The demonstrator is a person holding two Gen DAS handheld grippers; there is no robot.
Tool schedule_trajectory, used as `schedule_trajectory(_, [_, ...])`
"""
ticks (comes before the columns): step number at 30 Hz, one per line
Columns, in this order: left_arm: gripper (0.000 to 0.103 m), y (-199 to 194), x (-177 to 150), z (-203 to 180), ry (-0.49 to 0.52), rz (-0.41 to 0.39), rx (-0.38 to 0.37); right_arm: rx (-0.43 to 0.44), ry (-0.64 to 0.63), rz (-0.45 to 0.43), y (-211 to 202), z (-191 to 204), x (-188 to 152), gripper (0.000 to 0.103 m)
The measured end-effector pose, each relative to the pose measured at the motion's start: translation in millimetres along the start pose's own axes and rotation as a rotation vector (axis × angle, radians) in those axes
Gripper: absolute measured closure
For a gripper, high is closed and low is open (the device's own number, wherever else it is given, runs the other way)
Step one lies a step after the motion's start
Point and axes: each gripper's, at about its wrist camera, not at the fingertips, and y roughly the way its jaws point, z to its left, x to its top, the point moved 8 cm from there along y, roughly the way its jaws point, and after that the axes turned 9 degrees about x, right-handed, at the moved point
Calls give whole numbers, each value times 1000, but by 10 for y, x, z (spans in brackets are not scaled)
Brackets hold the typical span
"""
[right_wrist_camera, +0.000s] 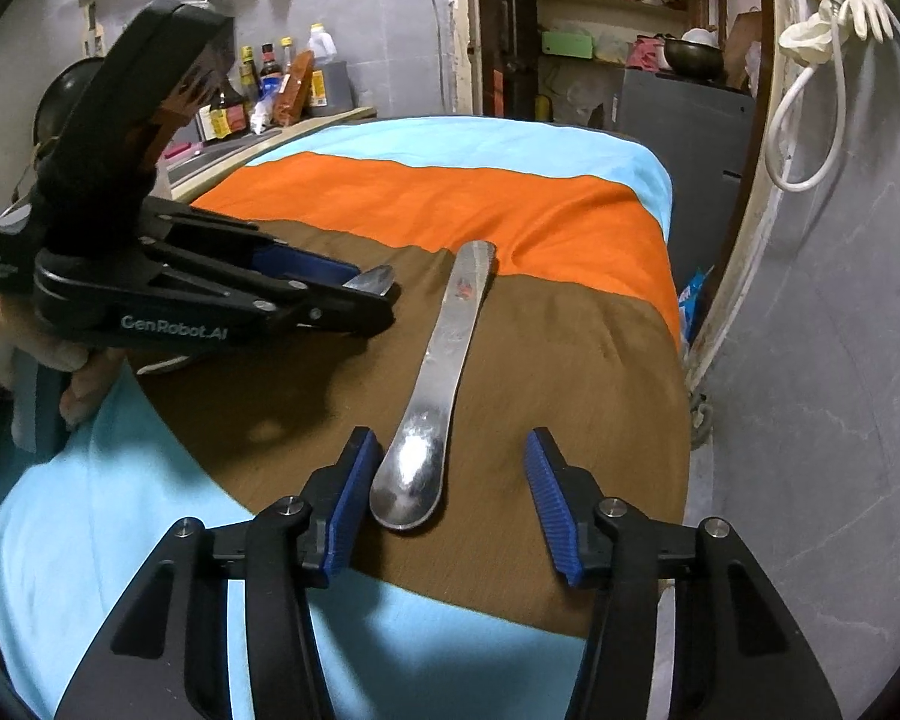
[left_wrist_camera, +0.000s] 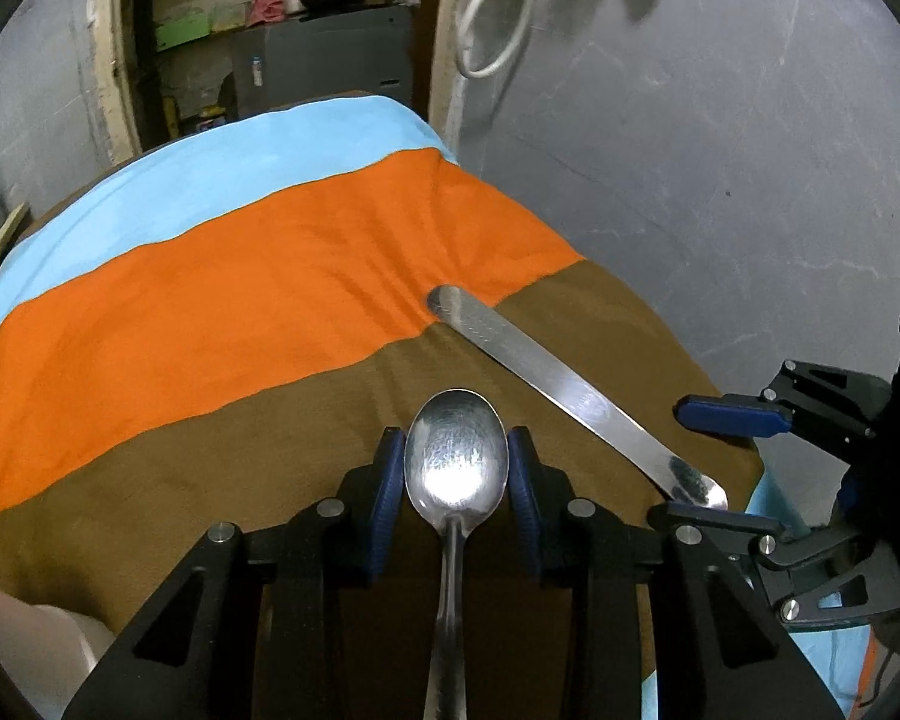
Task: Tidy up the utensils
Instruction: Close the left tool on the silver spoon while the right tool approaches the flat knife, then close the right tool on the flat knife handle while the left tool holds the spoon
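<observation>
My left gripper [left_wrist_camera: 456, 474] is shut on a steel spoon [left_wrist_camera: 455, 456], its pads pressed on both sides of the bowl, handle running back toward the camera. It holds the spoon just above the brown cloth; the bowl tip shows in the right wrist view [right_wrist_camera: 371, 279]. A flat steel spatula-like utensil [left_wrist_camera: 564, 393] lies diagonally on the striped cloth [left_wrist_camera: 210, 312], its rounded end near the right edge. My right gripper [right_wrist_camera: 447, 495] is open, its fingers on either side of that utensil's rounded end [right_wrist_camera: 411, 477]; it shows at the right in the left wrist view [left_wrist_camera: 723, 462].
The cloth has blue, orange and brown stripes and covers a table [right_wrist_camera: 570, 360] beside a grey wall [right_wrist_camera: 822, 360]. Sauce bottles [right_wrist_camera: 270, 90] stand on a counter at the back left. A doorway with shelves [right_wrist_camera: 600, 42] lies behind. A white cable [right_wrist_camera: 804, 120] hangs on the wall.
</observation>
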Motion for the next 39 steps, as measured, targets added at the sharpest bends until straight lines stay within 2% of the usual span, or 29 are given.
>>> schedule_trajectory(6, [74, -148, -97, 186, -55, -25, 42, 12, 21, 37, 118, -79, 150, 57])
schedule_trajectory(9, [74, -204, -154, 262, -98, -31, 23, 22, 30, 68, 212, -106, 275, 57])
schedule_trajectory(12, [74, -220, -173, 291, -125, -30, 3, -3, -13, 107, 367, -88, 431, 56])
schedule_trajectory(14, [74, -229, -175, 292, -127, -28, -3, -9, -25, 126, 474, -79, 523, 56])
schedule_trajectory(21, [74, -219, -178, 241, -84, -17, 10, 29, 51, 184, 741, -179, 732, 56])
schedule_trajectory(24, [74, -221, -187, 227, -80, -27, 17, 43, 64, 201, 732, -174, 739, 65])
schedule_trajectory(26, [74, -243, -185, 233, -83, -40, 16, 48, 89, 212, 731, -201, 752, 76])
schedule_trajectory(28, [74, -301, -171, 255, -93, -63, 13, 49, 107, 217, 731, -213, 755, 83])
schedule_trajectory(30, [74, -398, -161, 254, -104, -94, 8, 33, 101, 221, 744, -174, 771, 86])
schedule_trajectory(35, [74, -703, -169, 249, -106, -199, 34, 10, 70, 183, 681, -123, 785, 86])
schedule_trajectory(39, [74, -954, -176, 278, -137, -291, 59, 20, 28, 57, 470, 56, 725, 86])
